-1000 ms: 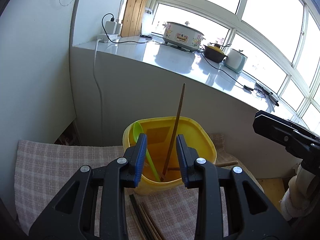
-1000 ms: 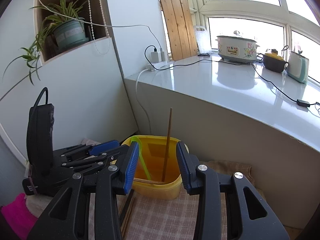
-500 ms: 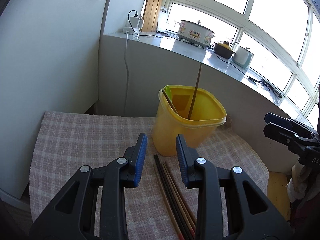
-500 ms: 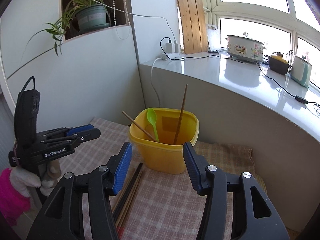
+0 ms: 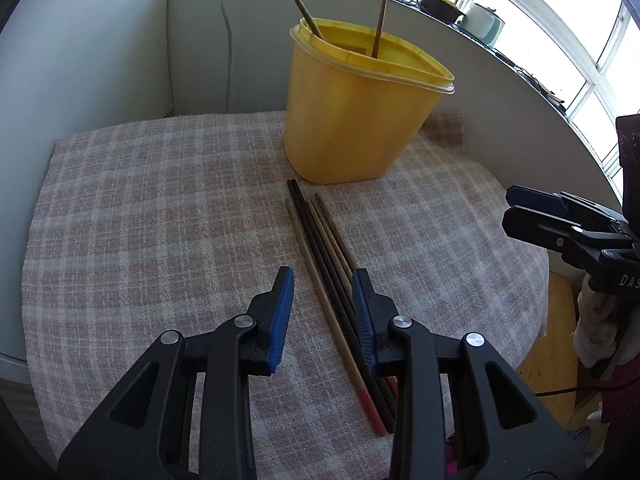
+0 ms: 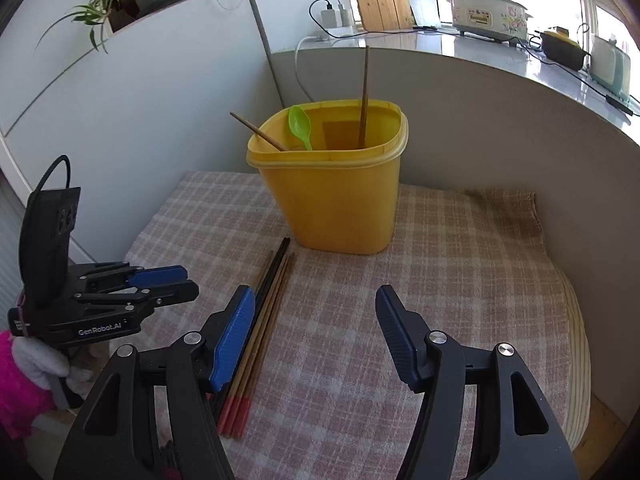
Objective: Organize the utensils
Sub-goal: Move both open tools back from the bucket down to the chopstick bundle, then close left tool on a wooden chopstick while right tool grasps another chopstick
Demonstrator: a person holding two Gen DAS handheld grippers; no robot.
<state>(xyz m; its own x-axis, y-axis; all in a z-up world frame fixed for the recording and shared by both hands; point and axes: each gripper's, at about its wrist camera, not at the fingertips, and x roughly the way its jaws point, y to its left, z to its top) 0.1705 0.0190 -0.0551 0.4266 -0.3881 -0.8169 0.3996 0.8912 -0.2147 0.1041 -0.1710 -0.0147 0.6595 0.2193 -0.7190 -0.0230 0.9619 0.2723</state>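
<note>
A yellow plastic tub stands on the checked cloth; it also shows in the right wrist view. It holds two brown chopsticks and a green spoon. Several chopsticks, black and brown with red ends, lie in a bundle on the cloth in front of the tub, also in the right wrist view. My left gripper is open and empty, low over the bundle. My right gripper is open wide and empty, just right of the bundle.
The checked cloth covers a small table set in a corner between white walls. A white ledge behind carries a rice cooker, pots and cables. The cloth's folded corner lies by the right wall.
Both grippers have pulled back and down from over the tub toward the chopsticks on the cloth. The right jaws have opened wider. A second chopstick now leans in the tub.
</note>
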